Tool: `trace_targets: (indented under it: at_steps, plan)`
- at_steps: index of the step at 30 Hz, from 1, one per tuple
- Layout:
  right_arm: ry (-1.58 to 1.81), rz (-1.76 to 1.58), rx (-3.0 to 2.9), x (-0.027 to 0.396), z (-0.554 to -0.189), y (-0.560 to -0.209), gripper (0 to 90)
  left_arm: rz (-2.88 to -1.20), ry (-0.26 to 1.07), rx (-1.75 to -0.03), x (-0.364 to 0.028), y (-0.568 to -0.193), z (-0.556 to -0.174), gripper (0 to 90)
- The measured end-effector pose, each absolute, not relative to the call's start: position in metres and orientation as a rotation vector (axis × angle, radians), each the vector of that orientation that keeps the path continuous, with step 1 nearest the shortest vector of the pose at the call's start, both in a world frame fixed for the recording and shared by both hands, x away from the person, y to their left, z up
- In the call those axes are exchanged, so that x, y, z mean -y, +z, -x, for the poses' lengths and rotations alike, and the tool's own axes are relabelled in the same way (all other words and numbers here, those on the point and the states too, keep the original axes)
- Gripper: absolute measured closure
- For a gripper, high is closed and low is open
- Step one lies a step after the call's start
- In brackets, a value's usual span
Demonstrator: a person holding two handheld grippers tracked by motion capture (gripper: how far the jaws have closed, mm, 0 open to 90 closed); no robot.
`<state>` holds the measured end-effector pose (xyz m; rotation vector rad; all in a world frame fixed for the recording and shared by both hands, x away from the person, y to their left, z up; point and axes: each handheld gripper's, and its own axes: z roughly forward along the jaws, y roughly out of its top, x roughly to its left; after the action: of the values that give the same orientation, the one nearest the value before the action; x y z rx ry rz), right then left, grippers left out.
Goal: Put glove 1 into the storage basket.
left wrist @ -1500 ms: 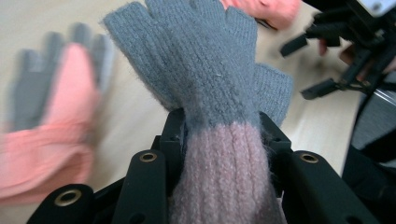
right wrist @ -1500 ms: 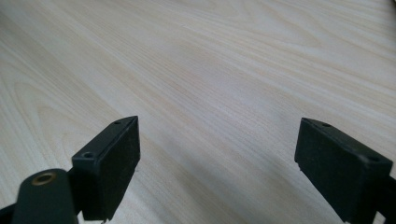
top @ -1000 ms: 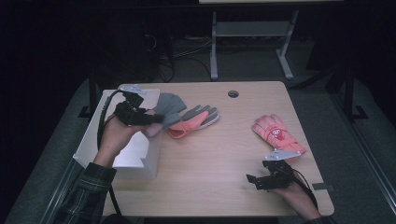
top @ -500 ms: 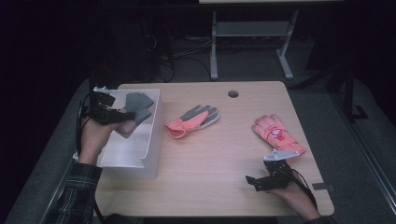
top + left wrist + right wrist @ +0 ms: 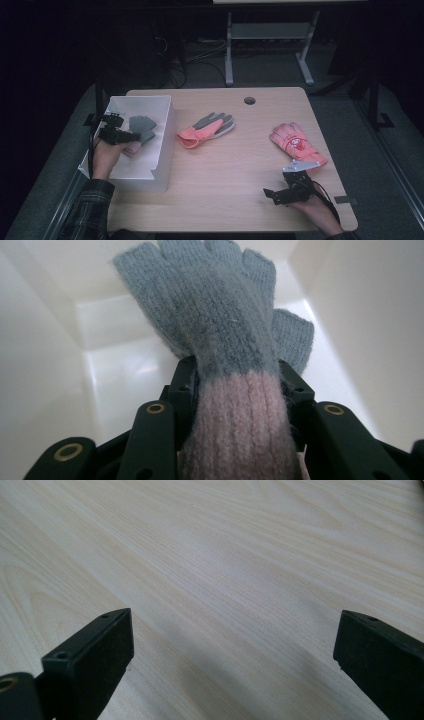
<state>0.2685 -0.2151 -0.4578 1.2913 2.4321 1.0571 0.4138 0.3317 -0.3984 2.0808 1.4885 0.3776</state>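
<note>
Grey knit glove (image 5: 141,128) held over the white bin (image 5: 162,131), clamped in the left gripper (image 5: 120,135).

From the high view, the left gripper hangs inside the bin at the table's left edge; a grey-and-coral glove (image 5: 206,129) lies mid-table, a coral ski glove (image 5: 296,144) to the right, and the right gripper (image 5: 281,194) rests near the front edge. Left gripper view: both jaws pinch the glove's pink cuff (image 5: 240,425), grey fingers pointing toward the bin's far wall. Right gripper view: jaws stand wide apart over bare wooden table (image 5: 230,570).
</note>
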Motion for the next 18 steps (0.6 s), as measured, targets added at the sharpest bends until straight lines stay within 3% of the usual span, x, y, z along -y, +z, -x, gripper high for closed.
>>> trace_targets:
  at_steps: [8,16,18]
  plan:
    - [1.056,-1.291,-2.435,0.215,-0.268,-0.458,2.6,-2.167,0.367,-1.516,-0.330,-0.422,-0.416,57.4]
    - [1.056,-1.289,-2.441,0.215,-0.268,-0.458,2.7,-2.141,0.377,-1.556,-0.326,-0.425,-0.418,35.9]
    - [1.058,-1.291,-2.444,0.216,-0.268,-0.458,2.7,-2.141,0.430,-1.566,-0.322,-0.423,-0.418,22.6]
